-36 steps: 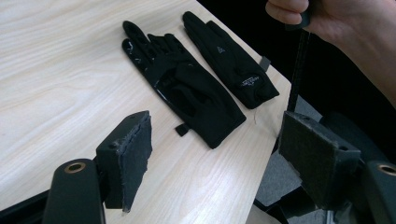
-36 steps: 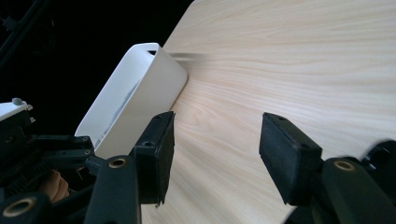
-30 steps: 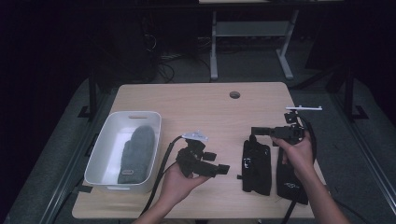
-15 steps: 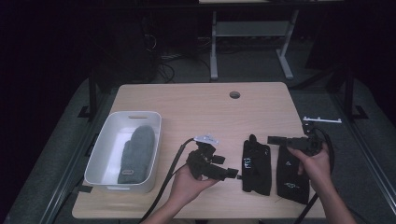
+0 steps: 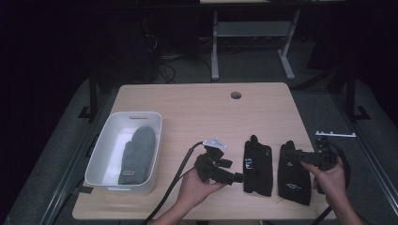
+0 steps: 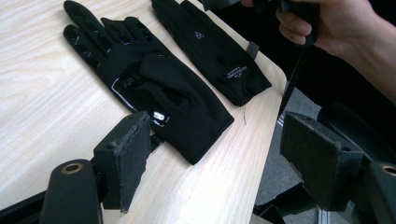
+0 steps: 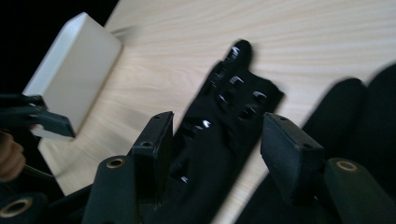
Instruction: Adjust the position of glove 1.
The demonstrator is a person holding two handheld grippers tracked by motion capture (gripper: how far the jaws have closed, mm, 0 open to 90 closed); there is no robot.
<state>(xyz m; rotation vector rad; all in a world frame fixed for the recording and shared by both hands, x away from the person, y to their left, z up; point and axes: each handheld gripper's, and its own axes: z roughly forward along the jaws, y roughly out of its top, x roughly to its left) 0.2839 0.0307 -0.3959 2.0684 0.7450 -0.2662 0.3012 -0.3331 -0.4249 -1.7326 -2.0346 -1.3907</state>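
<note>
Black gloves are laid side by side on the near right part of the wooden table. The left glove lies flat with its fingers pointing away from the person, and the right glove is placed just beside it, close to the right edge of the table. The left gripper is held low over the table, just left of the left glove, and its tip is seen next to the cuff of that glove. In the left gripper view its jaws are spread wide, and nothing is held between them. The right gripper is held over the upper part of the right glove. In the right gripper view its jaws are also parted, with the left glove seen beyond the gap; no pad is pressed on cloth. A white tub is placed at the left side of the table, well apart from both gloves, and a grey mitten is lying inside it.
</note>
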